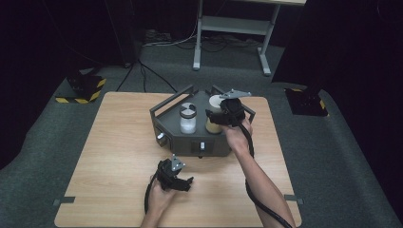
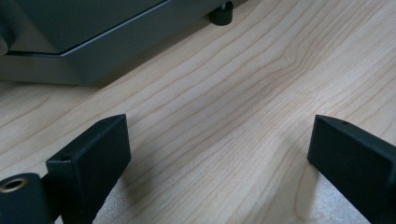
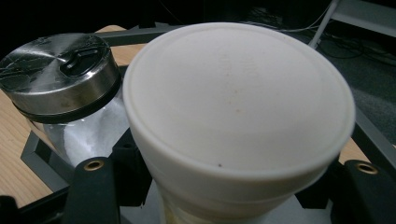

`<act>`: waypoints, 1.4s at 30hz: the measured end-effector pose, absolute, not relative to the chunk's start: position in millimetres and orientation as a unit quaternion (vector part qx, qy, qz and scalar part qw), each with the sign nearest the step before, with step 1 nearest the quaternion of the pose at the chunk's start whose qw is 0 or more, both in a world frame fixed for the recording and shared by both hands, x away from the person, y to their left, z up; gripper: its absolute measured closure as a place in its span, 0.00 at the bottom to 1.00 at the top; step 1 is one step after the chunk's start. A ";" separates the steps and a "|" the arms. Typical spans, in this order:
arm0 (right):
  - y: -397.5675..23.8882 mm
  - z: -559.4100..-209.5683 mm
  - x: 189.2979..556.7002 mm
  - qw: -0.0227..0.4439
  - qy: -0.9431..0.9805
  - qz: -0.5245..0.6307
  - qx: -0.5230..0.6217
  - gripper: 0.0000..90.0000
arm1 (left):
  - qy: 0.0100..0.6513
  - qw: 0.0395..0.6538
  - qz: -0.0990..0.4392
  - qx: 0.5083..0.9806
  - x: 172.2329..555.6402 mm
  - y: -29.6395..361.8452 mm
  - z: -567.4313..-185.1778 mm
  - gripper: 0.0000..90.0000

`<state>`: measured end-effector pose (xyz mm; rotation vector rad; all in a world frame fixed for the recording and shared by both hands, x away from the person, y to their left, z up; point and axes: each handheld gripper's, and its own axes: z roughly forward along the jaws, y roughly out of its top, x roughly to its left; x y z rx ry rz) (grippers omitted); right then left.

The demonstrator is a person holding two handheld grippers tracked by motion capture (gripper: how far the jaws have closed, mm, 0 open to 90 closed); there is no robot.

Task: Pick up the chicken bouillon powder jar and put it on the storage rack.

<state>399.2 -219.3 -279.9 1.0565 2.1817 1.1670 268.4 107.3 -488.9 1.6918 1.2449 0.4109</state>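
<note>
A jar with a white lid (image 1: pixel 216 100) and yellowish contents stands in the right half of a dark grey stand (image 1: pixel 166 126). My right gripper (image 1: pixel 215 117) is shut on this jar below the lid. In the right gripper view the white lid (image 3: pixel 238 98) is close up, with my right gripper (image 3: pixel 229 191) and its jaws on either side of the jar. A clear jar with a metal lid (image 1: pixel 187 118) holds white powder and stands just left of it (image 3: pixel 58 74). My left gripper (image 1: pixel 187 182) rests on the wooden table in front of the stand, open (image 2: pixel 219 135) and holding nothing.
The stand (image 2: pixel 70 42) has a raised rim (image 3: pixel 369 135), a knob (image 1: pixel 161 137) and a switch (image 1: pixel 202 146) on its front, and a rubber foot (image 2: pixel 221 14). On the floor behind are two black-and-yellow blocks (image 1: pixel 85 90), cables and a white table frame (image 1: pixel 233 28).
</note>
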 end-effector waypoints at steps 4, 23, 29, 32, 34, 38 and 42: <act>-220.3 -279.7 400.3 0.221 0.790 0.423 0.385 0.39 | 0.510 0.480 0.168 0.694 268.4 107.4 -488.8 0.06; -221.9 -279.9 401.7 0.219 0.793 0.423 0.380 0.38 | 0.510 0.480 0.168 0.693 268.4 107.3 -488.8 0.06; -218.9 -279.3 406.9 0.207 0.798 0.416 0.384 0.26 | 0.511 0.480 0.168 0.693 268.4 107.3 -488.9 0.06; -218.2 -281.5 406.3 0.209 0.797 0.415 0.386 0.23 | 0.510 0.480 0.168 0.693 268.4 107.3 -488.8 0.06; -220.1 -283.0 407.7 0.202 0.796 0.419 0.388 0.20 | 0.510 0.480 0.168 0.693 268.4 107.4 -488.8 0.06; -222.8 -287.0 406.9 0.200 0.793 0.424 0.389 0.16 | 0.510 0.480 0.168 0.694 268.4 107.4 -488.8 0.06; -226.8 -288.7 404.6 0.197 0.789 0.432 0.391 0.12 | 0.510 0.480 0.168 0.693 268.4 107.4 -488.9 0.06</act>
